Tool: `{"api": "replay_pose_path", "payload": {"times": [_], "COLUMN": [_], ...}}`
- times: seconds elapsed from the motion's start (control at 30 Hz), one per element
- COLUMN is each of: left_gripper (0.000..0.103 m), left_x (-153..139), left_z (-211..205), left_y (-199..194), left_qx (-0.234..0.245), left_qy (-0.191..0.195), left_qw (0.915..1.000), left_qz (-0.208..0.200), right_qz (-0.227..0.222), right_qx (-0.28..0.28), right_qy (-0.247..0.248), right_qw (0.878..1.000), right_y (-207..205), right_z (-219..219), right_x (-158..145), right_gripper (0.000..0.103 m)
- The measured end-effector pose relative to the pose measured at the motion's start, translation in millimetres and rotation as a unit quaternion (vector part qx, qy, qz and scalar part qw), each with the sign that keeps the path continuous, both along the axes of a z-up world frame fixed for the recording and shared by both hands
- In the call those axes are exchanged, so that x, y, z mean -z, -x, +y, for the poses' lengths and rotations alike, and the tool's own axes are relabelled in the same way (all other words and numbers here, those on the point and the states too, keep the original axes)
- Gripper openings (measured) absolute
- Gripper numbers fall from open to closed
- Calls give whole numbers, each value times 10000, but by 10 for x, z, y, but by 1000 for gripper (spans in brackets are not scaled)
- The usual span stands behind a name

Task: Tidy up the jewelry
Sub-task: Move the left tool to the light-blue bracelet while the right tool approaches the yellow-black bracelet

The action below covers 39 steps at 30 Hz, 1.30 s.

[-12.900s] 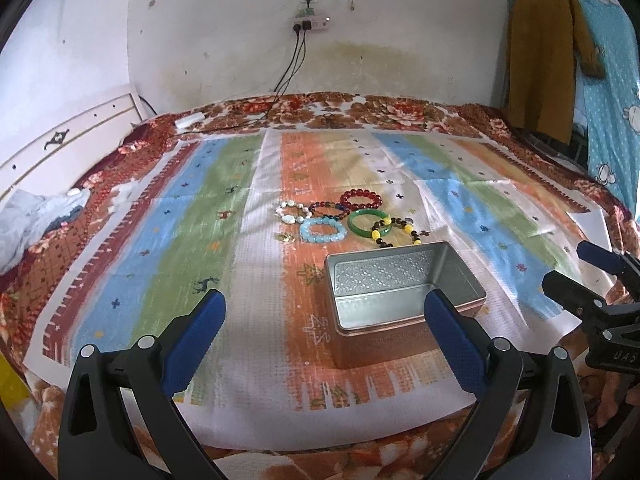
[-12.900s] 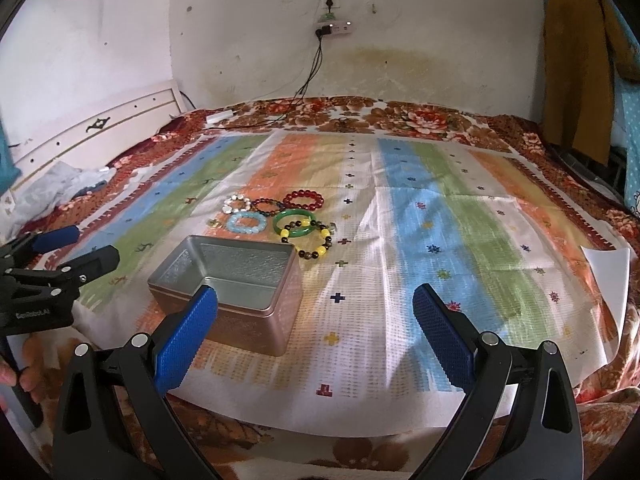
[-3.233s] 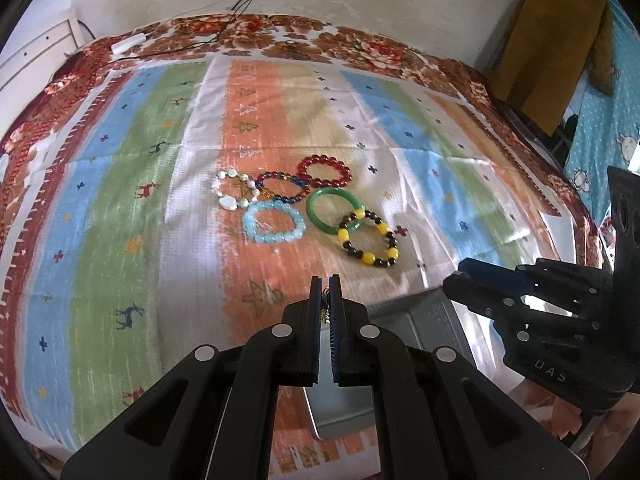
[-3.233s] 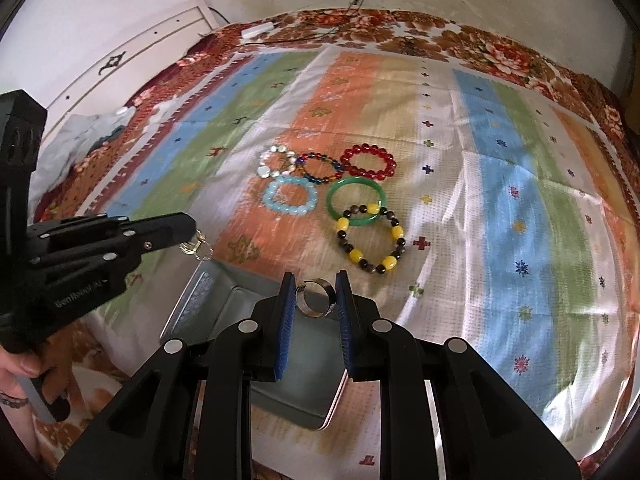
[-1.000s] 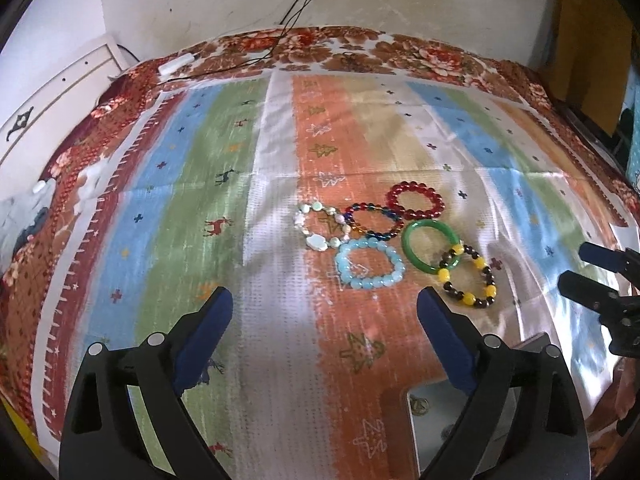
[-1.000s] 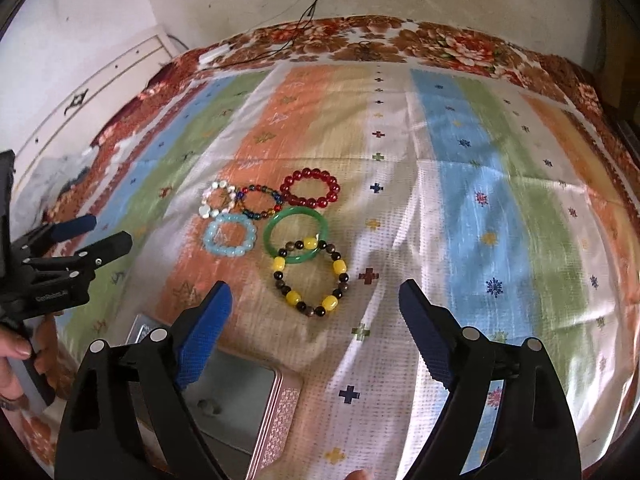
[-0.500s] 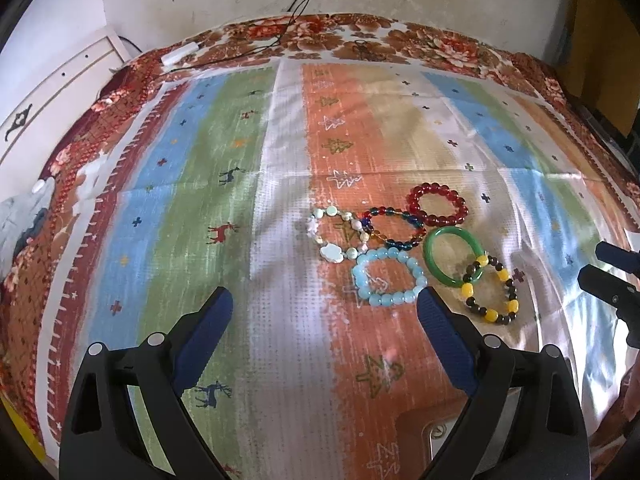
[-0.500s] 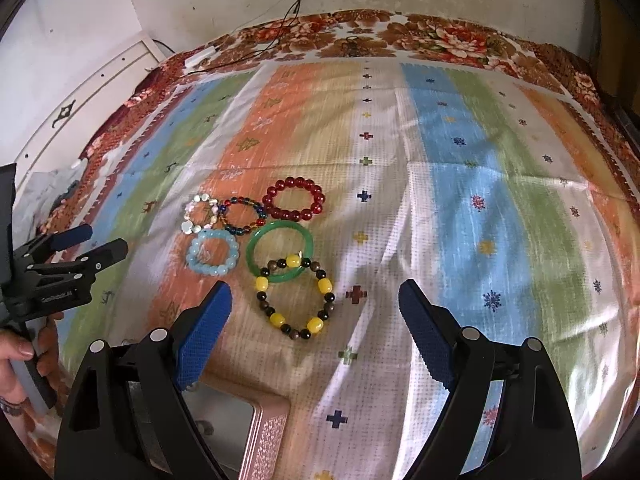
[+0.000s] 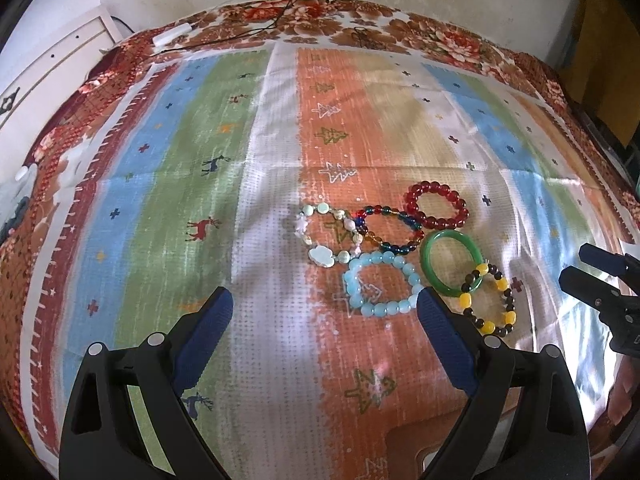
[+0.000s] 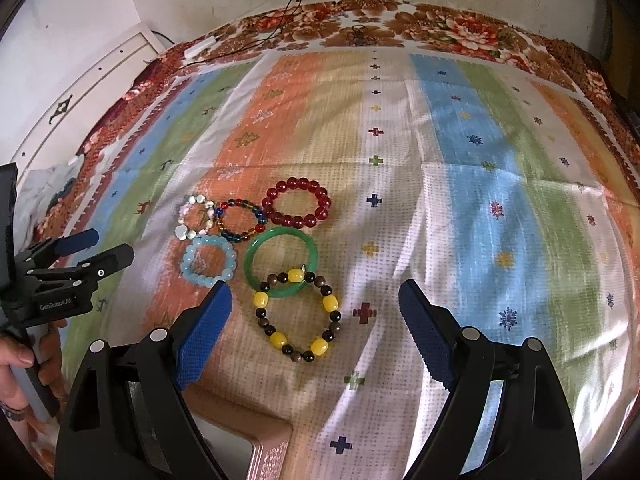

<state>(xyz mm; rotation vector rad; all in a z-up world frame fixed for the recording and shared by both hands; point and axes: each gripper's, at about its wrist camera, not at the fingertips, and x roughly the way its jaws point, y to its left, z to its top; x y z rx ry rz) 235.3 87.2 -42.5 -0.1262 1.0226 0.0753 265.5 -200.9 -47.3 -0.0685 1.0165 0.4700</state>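
Note:
Several bracelets lie together on the striped cloth: a pale blue bead one (image 9: 380,288) (image 10: 209,261), a green bangle (image 9: 451,261) (image 10: 281,267), a yellow-and-dark bead one (image 9: 489,304) (image 10: 298,316), a red bead one (image 9: 436,205) (image 10: 297,202), a multicolour one (image 9: 390,230) (image 10: 239,220) and a white shell one (image 9: 326,236) (image 10: 195,216). My left gripper (image 9: 325,320) is open just short of the pale blue one. My right gripper (image 10: 316,312) is open, hovering around the yellow-and-dark one. A corner of the metal tin (image 10: 256,446) shows at the bottom.
The striped cloth (image 10: 460,200) covers a floral bedspread (image 9: 360,28). A white power strip with black cables (image 9: 172,34) lies at the far edge by the wall. A hand (image 10: 16,354) holds the left gripper's handle.
Both grippers have moved forward and slightly down toward the bracelets, which now sit larger and lower in both views. The tin has slid almost out at the bottom. Both stay open.

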Motion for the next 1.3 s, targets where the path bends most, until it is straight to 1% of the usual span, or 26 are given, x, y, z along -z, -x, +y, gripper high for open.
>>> {"api": "replay_pose_path", "payload": {"times": [0.2, 0.33, 0.47, 0.6, 0.67, 0.73, 0.87, 1.0, 1.13, 1.3], "left_gripper": [92, 92, 92, 92, 92, 92, 92, 92, 92, 92], "left_x": [37, 60, 108, 126, 138, 183, 280, 358, 469, 558], "left_z": [-11, -13, -21, -15, -22, -24, -16, -68, -106, -117], "left_y": [-63, -70, -80, -94, -120, -155, -223, -294, -370, -424], "left_qx": [25, 54, 87, 86, 89, 85, 126, 196, 229, 257], "left_qy": [15, 113, 103, 238, 204, 148, 269, 239, 240, 206], "left_qw": [10000, 9999, 9997, 9994, 9995, 9994, 9984, 9979, 9969, 9961], "left_qz": [55, 99, 181, 235, 244, 311, 485, 569, 720, 813], "right_qz": [29, 93, 230, 416, 509, 617, 727, 921, 926, 986], "right_qx": [-29, -133, -203, -227, -208, -220, -273, -191, -197, -272], "right_qy": [37, 29, 165, 183, 222, 329, 517, 486, 701, 767], "right_qw": [10000, 9999, 9994, 9987, 9982, 9973, 9956, 9944, 9930, 9918], "right_y": [-71, -78, -97, -184, -228, -230, -238, -284, -314, -313], "right_z": [49, 84, 109, 125, 126, 130, 138, 100, 143, 159], "right_x": [22, 31, 129, 223, 269, 331, 459, 563, 624, 691], "right_gripper": [86, 86, 86, 86, 86, 86, 86, 86, 86, 86]}}
